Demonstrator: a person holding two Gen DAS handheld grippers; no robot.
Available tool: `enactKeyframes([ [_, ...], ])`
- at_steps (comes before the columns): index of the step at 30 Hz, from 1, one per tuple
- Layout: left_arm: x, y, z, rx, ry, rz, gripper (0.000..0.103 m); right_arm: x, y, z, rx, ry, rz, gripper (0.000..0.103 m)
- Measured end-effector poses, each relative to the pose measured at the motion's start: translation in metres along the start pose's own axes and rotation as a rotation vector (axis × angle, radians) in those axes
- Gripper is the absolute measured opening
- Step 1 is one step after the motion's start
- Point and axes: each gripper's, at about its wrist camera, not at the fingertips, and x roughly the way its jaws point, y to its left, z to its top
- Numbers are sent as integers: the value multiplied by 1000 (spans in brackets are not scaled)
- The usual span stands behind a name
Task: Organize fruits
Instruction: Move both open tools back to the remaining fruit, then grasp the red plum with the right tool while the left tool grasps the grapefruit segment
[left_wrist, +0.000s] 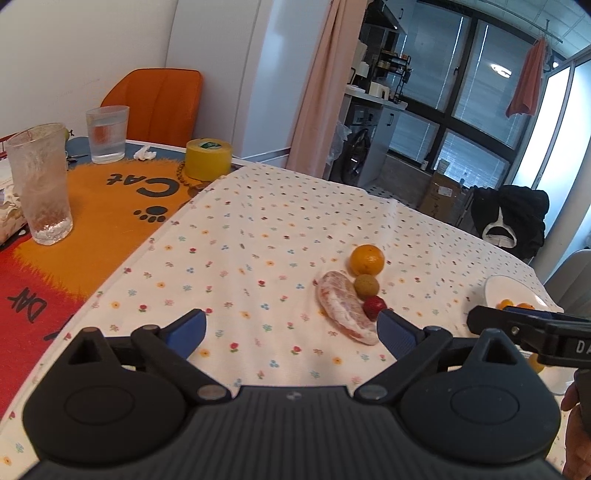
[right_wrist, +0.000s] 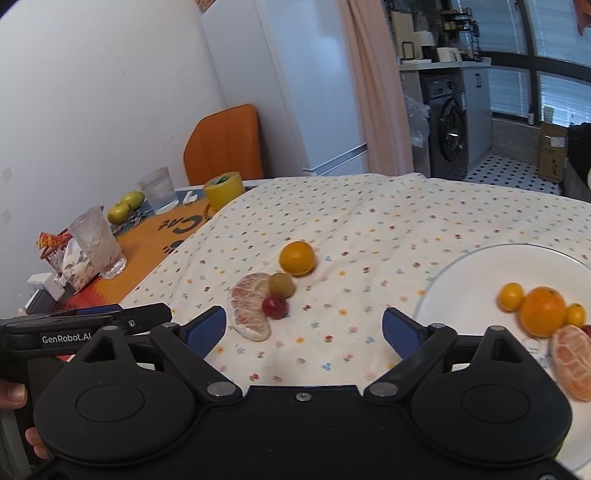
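On the flowered cloth lie an orange (left_wrist: 367, 260) (right_wrist: 297, 257), a small brown-green fruit (left_wrist: 366, 286) (right_wrist: 282, 284), a small red fruit (left_wrist: 374, 307) (right_wrist: 274, 306) and a peeled pomelo segment (left_wrist: 343, 311) (right_wrist: 249, 305), all touching in a cluster. A white plate (right_wrist: 461, 280) (left_wrist: 496, 291) at the right holds an orange (right_wrist: 543, 311), small kumquats (right_wrist: 510, 296) and a peeled citrus segment (right_wrist: 572, 363). My left gripper (left_wrist: 291, 334) is open, its right fingertip just beside the red fruit. My right gripper (right_wrist: 304, 328) is open between cluster and plate, holding nothing.
Left of the cloth, an orange cat mat (left_wrist: 110, 206) carries a tall frosted glass (left_wrist: 40, 184), a ribbed water glass (left_wrist: 108, 133), a yellow tape roll (left_wrist: 208, 158) and two green apples (right_wrist: 125, 206). An orange chair (left_wrist: 159, 103) stands behind. A person's hand (right_wrist: 14, 397) holds the left gripper.
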Motion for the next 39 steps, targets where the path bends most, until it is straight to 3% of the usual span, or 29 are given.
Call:
enactKeyframes([
  [4, 5, 9, 3, -16, 19, -2, 96, 12, 6, 3, -15, 28, 17, 80],
  [13, 16, 12, 11, -20, 29, 0, 92, 36, 12, 10, -27, 72, 31, 72],
  [23, 29, 12, 15, -25, 60, -12, 74, 59, 14, 14, -32, 122, 44, 57],
  [31, 37, 15, 19, -33, 75, -7, 71, 78, 16, 15, -26, 159, 66, 51],
  [36, 45, 12, 22, -26, 87, -14, 70, 93, 16, 15, -26, 185, 74, 43],
  [39, 51, 10, 23, -23, 96, -18, 68, 100, 13, 13, -19, 187, 78, 29],
])
